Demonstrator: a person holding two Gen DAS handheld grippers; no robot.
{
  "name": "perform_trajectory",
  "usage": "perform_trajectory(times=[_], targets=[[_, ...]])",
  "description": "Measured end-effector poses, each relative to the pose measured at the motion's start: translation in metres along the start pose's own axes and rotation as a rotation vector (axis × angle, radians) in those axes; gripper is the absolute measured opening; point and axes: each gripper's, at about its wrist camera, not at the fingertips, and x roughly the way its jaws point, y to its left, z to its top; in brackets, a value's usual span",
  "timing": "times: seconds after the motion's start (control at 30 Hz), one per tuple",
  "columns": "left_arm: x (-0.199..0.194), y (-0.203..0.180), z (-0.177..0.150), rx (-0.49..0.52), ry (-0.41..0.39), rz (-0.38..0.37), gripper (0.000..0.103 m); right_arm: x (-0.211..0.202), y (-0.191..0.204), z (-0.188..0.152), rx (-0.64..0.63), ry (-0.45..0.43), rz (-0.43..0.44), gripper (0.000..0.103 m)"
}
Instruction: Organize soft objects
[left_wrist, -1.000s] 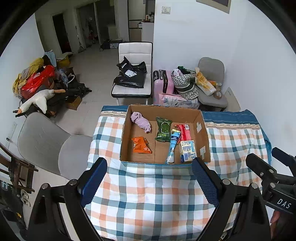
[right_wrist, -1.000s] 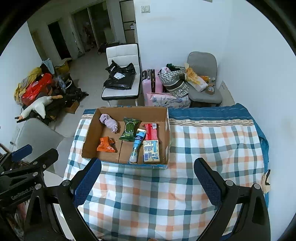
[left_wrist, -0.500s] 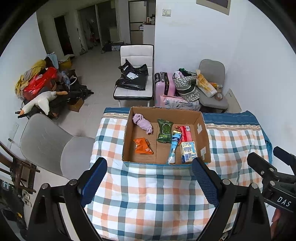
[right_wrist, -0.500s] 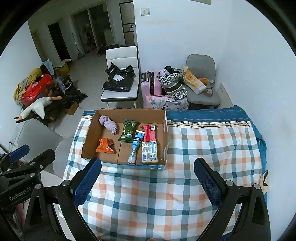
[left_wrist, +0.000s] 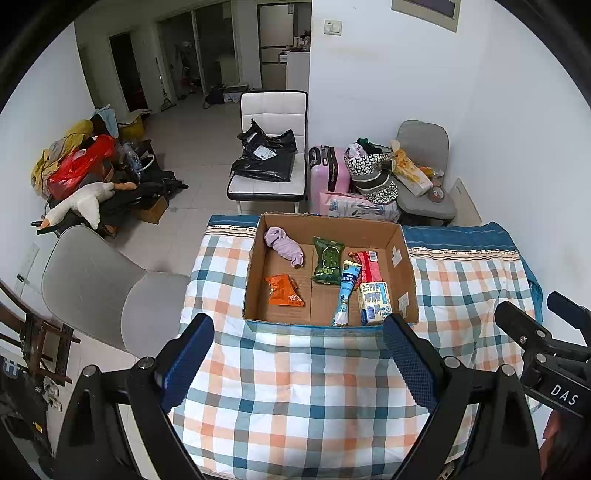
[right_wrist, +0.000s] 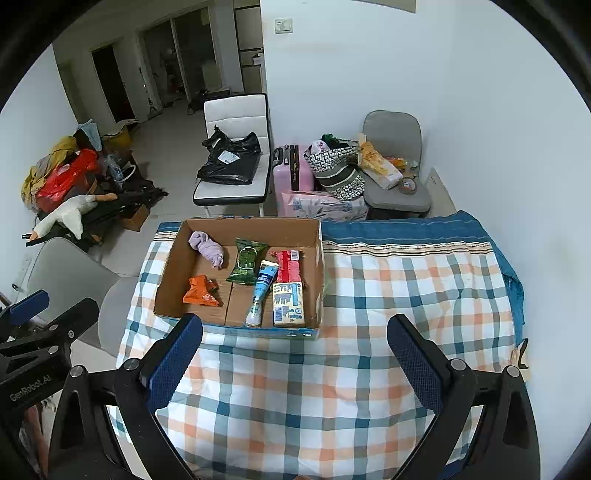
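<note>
An open cardboard box (left_wrist: 402, 258) (right_wrist: 170, 273) sits on a table with a checked cloth (left_wrist: 303, 391) (right_wrist: 406, 295). Inside lie a rolled purple cloth (left_wrist: 283, 240) (right_wrist: 207, 243), an orange packet (left_wrist: 283, 291) (right_wrist: 200, 291), a green pouch (left_wrist: 327, 260) (right_wrist: 246, 260), a blue tube (left_wrist: 345, 291) (right_wrist: 261, 291), a red pack (left_wrist: 370, 263) (right_wrist: 289, 264) and a small carton (left_wrist: 374, 302) (right_wrist: 288, 304). My left gripper (left_wrist: 298, 356) is open and empty, held above the cloth in front of the box. My right gripper (right_wrist: 294, 356) is open and empty, right of the box's front.
A grey chair (left_wrist: 96, 291) stands left of the table. Behind it are a white chair with black bags (left_wrist: 269, 155), a pink suitcase (left_wrist: 328, 173), a grey chair with bags (left_wrist: 421, 173) and a pile of clutter (left_wrist: 85, 173) by the left wall.
Both grippers have risen and pulled back a little, so the box and table look slightly smaller and lower. Nothing in the box has moved.
</note>
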Motion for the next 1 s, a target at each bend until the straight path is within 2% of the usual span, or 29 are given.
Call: perform_trajectory(times=[0.53,1.0], targets=[[-0.006,-0.001,-0.001,-0.008,-0.005,-0.012,0.094,-0.003,0.003,-0.004,0.003,-0.016,-0.012,0.102],[-0.030,-0.003,0.000,-0.004,-0.032,-0.020,0.094,-0.034,0.008,-0.007,0.009,-0.063,-0.036,0.102]])
